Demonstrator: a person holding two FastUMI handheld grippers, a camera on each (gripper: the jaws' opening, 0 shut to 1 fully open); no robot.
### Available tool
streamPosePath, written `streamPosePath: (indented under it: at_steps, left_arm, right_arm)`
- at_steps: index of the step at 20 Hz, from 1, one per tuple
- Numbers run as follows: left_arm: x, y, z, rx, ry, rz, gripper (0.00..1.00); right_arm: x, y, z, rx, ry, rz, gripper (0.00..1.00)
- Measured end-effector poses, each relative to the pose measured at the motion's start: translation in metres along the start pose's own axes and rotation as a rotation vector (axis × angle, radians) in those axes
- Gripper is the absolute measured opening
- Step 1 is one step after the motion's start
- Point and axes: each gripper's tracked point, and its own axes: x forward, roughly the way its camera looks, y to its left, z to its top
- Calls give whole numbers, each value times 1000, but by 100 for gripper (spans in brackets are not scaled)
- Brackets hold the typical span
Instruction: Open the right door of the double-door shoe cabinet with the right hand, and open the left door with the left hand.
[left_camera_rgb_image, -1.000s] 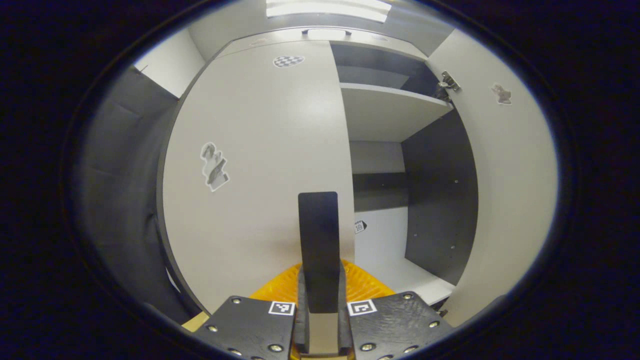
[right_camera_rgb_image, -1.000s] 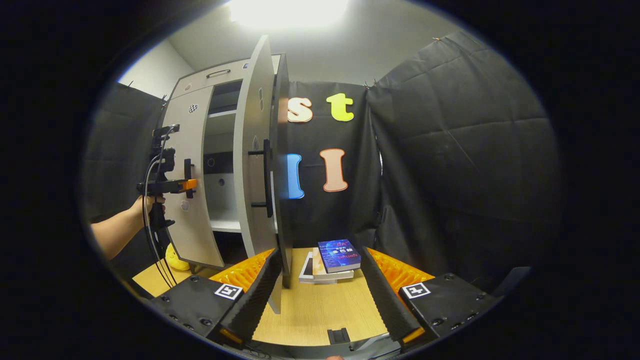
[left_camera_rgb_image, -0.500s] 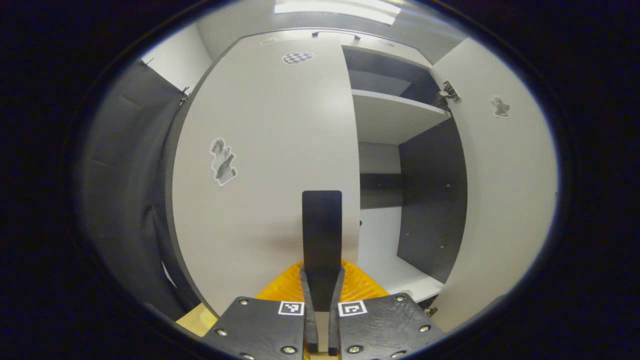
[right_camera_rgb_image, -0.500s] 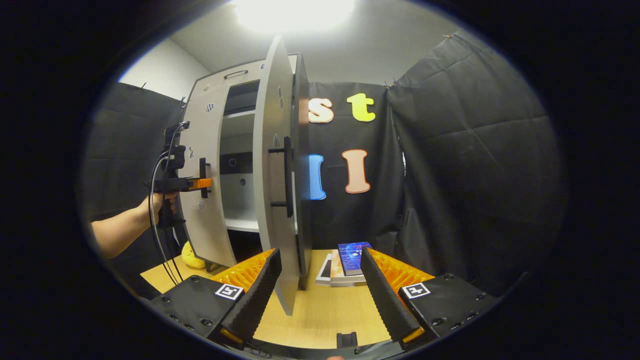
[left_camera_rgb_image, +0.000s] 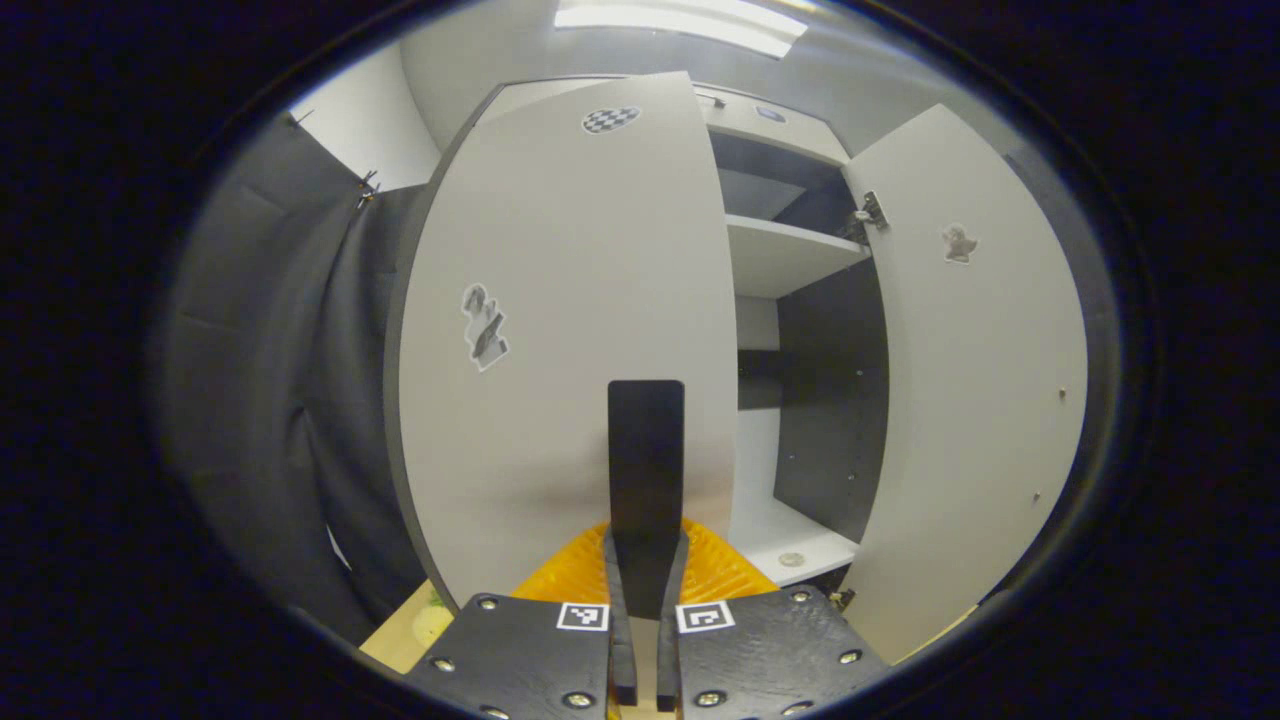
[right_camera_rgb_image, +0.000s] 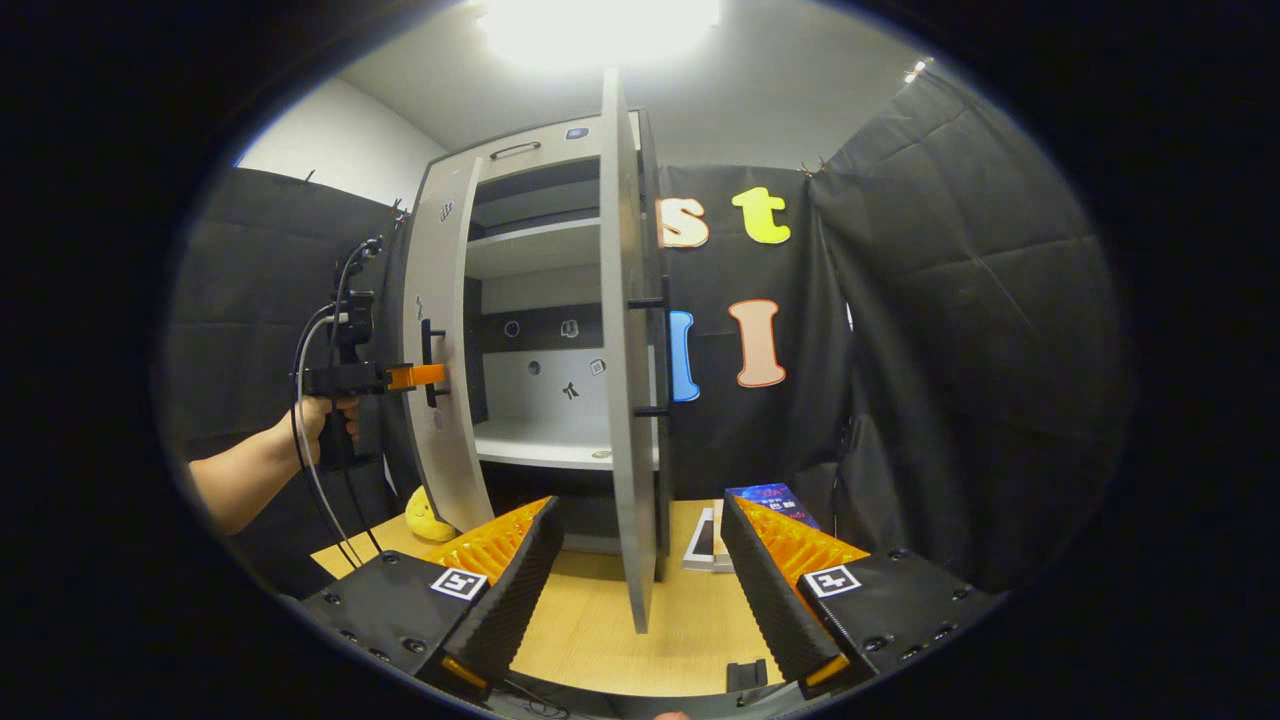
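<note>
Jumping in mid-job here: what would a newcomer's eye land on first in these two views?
First the grey shoe cabinet standing with both doors swung out: the right door edge-on at centre, the left door further left. Next, the left gripper, held in a hand, clamped on the left door's black handle. The right gripper sits open in the foreground.

This is a recording booth rather than a lived-in room. Black quilted cloth (right_camera_rgb_image: 950, 330) hangs as walls on every side, clipped up at the top, under a bright ceiling light (right_camera_rgb_image: 600, 15). A grey shoe cabinet (right_camera_rgb_image: 540, 300) stands on a pale wooden bench (right_camera_rgb_image: 690, 620), dotted with small printed marker stickers (left_camera_rgb_image: 610, 119). Beside it lie a few stacked books (right_camera_rgb_image: 715, 525) and a yellow soft toy (right_camera_rgb_image: 428, 512).
</note>
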Motion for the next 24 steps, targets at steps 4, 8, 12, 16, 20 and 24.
streamPosePath:
  at_steps: [4, 8, 12, 16, 20, 24]
  left_arm:
    - [-1, 4, 3, -11, -7, -28, 10]
    - [-2, 7, 3, -24, -5, -45, 12]
    - [-4, 11, 4, -9, 0, -42, 11]
    - [-8, 18, 1, 18, 9, -41, 9]
    - [-10, 22, 2, 13, 7, -20, 10]
    - [-12, 34, 1, 44, 7, 15, 8]
  right_arm:
    - [-7, 32, 2, -15, 1, 28, 99]
    - [-12, 58, 6, -32, -2, 51, 99]
    - [-11, 78, 7, -21, -2, 82, 99]
    - [-10, 100, 7, -22, -1, 111, 99]
    - [-12, 117, -1, -38, 16, 133, 99]
    - [-13, 128, -5, -26, 29, 146, 99]
